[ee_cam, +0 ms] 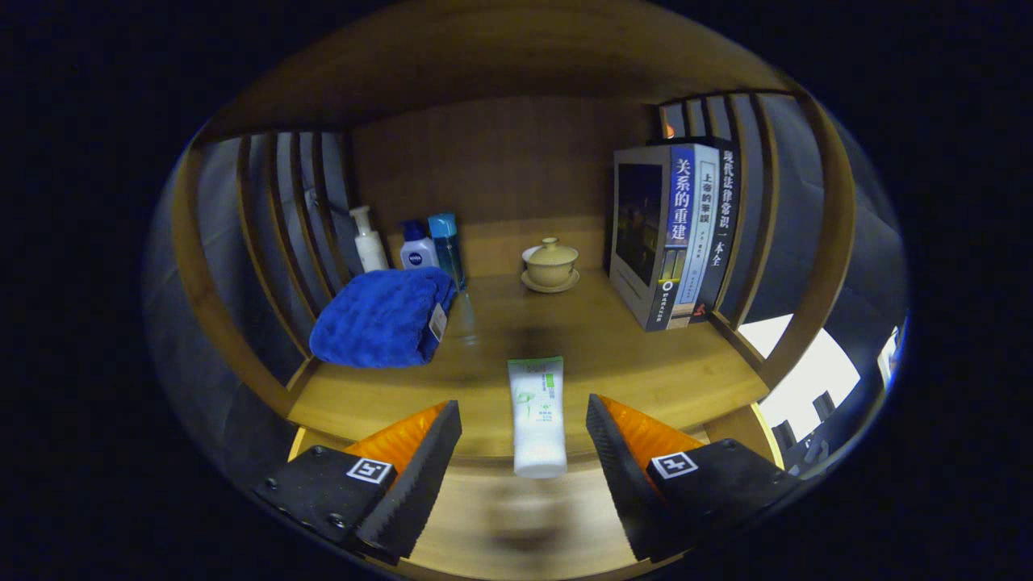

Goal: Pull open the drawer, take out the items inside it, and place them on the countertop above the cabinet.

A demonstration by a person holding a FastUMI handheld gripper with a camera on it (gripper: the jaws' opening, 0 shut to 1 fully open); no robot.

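Observation:
A white tube with green print [537, 415] lies lengthwise on the wooden countertop [646, 371], its cap end reaching the front edge. My gripper [523, 403] is open, one finger on each side of the tube with a clear gap to both. Neither finger [420, 460] touches it. Below the countertop's front edge a blurred wooden surface [516, 524] shows between the fingers; I cannot tell whether it is the drawer.
A folded blue towel [379, 319] lies back left, with three bottles [416, 250] behind it. A lidded tea bowl on a saucer [550, 265] stands at the back middle. Upright books [674, 234] stand at the right. Slatted wooden sides [290, 218] close in the shelf.

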